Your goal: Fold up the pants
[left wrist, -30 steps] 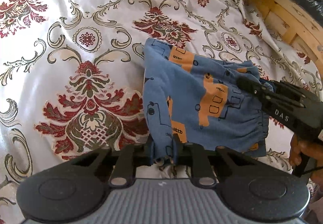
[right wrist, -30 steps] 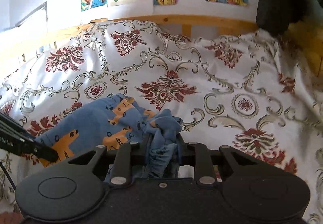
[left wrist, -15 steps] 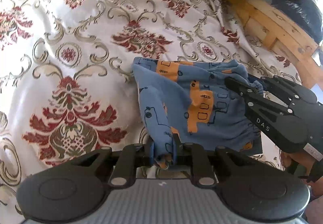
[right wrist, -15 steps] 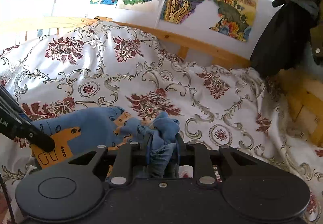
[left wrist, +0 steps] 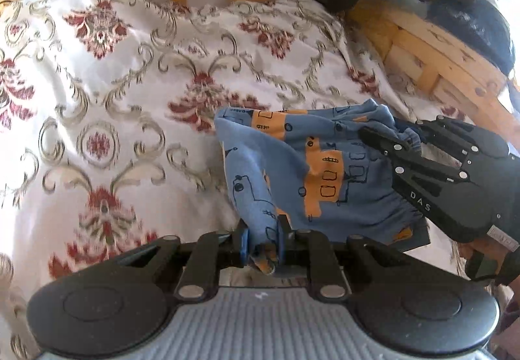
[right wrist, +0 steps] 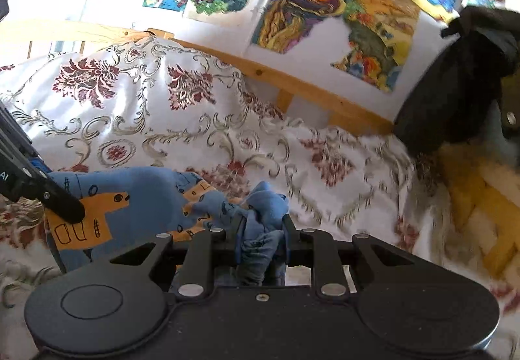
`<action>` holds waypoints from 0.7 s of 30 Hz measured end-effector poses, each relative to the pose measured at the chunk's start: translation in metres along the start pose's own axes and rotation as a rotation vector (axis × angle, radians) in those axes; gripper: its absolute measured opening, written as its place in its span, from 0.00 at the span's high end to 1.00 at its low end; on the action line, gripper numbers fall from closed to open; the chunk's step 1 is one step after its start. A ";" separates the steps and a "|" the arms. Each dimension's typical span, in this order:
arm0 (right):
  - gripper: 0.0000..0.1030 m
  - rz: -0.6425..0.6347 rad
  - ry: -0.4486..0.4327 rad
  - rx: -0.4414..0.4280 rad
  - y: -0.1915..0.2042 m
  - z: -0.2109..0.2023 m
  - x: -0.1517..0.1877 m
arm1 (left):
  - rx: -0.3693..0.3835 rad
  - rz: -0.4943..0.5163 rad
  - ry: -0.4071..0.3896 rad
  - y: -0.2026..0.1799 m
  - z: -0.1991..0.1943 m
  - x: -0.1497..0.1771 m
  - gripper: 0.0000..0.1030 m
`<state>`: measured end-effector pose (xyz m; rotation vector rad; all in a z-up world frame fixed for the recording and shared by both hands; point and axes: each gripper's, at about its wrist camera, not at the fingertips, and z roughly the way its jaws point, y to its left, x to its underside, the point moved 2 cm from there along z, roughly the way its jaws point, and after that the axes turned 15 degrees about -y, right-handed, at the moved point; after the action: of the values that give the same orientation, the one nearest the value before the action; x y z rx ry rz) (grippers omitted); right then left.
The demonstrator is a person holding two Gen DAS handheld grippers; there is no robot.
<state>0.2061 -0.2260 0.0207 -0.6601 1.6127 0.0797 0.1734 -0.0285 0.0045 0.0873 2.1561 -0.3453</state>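
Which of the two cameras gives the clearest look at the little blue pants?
The left wrist view: the pants spread across the frame, orange print and gathered waistband visible. The right wrist view shows mostly a bunched handful in the right tool.

Legible text, one item:
- "DAS", pale capitals on the black body of the right gripper (left wrist: pixel 390 135), left wrist view, at 3 o'clock.

Partial text, one item:
- "AI", cut off at the frame edge, on the left gripper (right wrist: pixel 70 212), right wrist view, at 9 o'clock.
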 end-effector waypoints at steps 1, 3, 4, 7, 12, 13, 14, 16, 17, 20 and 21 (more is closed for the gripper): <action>0.77 -0.017 -0.010 -0.014 -0.005 0.010 -0.004 | -0.003 -0.006 -0.012 0.002 0.005 -0.004 0.82; 0.77 -0.047 -0.033 -0.037 -0.015 0.031 -0.011 | -0.006 -0.016 -0.042 0.008 0.014 -0.015 0.82; 0.77 -0.055 -0.044 -0.049 -0.020 0.041 -0.014 | -0.006 -0.017 -0.058 0.011 0.018 -0.020 0.82; 0.77 -0.055 -0.040 -0.092 -0.035 0.072 -0.017 | -0.013 -0.028 -0.085 0.020 0.030 -0.031 0.82; 0.76 0.033 0.034 -0.186 -0.048 0.118 0.020 | -0.014 -0.059 -0.046 0.041 0.068 -0.011 0.82; 0.76 0.055 0.066 -0.191 -0.048 0.126 0.032 | -0.017 -0.069 -0.025 0.047 0.075 -0.003 0.82; 0.76 0.073 0.094 -0.190 -0.047 0.131 0.045 | -0.024 -0.089 0.007 0.053 0.082 0.007 0.82; 0.74 0.106 0.117 -0.187 -0.048 0.134 0.061 | -0.019 -0.135 0.025 0.064 0.086 0.021 0.79; 0.74 0.126 0.116 -0.188 -0.050 0.133 0.065 | -0.011 -0.142 0.014 0.067 0.084 0.023 0.76; 0.69 0.180 0.106 -0.181 -0.056 0.131 0.069 | -0.010 -0.134 -0.001 0.073 0.083 0.026 0.66; 0.64 0.189 0.108 -0.177 -0.057 0.132 0.070 | -0.007 -0.140 0.001 0.074 0.083 0.026 0.65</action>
<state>0.3495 -0.2436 -0.0488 -0.6546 1.7838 0.3329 0.2386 0.0179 -0.0775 -0.0681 2.1699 -0.4184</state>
